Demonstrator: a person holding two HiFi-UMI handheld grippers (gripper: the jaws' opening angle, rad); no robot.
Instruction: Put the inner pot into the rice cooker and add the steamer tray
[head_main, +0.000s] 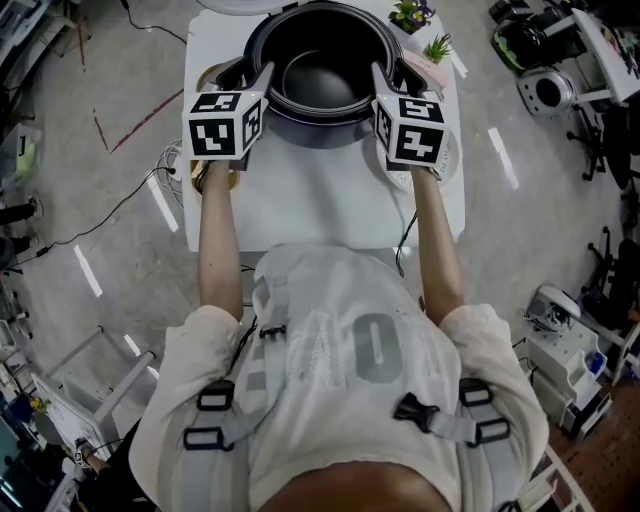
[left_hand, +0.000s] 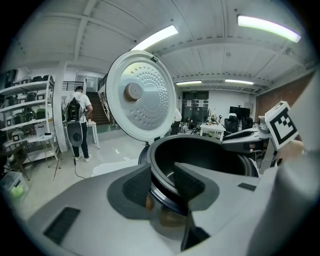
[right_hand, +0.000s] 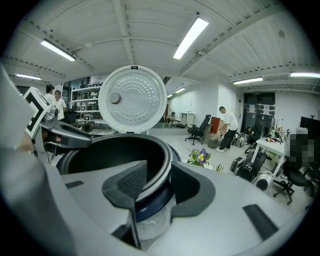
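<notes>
From the head view, we are holding the inner pot (head_main: 320, 75) by its rim between both tools. The left tool (head_main: 262, 75) is gripping the pot's left edge and the right tool (head_main: 383, 75) its right edge, over the rice cooker (head_main: 320, 132), which is standing at the far end of the white surface (head_main: 320, 200). Two small potted plants (head_main: 425, 30) are sitting beside the cooker on the right. We cannot tell here whether the pot is fully seated in the cooker. In the left gripper view, the left tool (left_hand: 162, 176) is standing partly closed, with one pad inside the pot's (left_hand: 210, 155) wall and the other outside, and both are pressing on the rim. The cooker's white lid (left_hand: 142, 97) is standing open behind it. In the right gripper view, the right tool (right_hand: 160, 182) is clamping the opposite rim in the same way, one pad inside and one outside. The pot (right_hand: 115, 150) is filling the left of that picture, with the open lid (right_hand: 132, 100) rising beyond it.
</notes>
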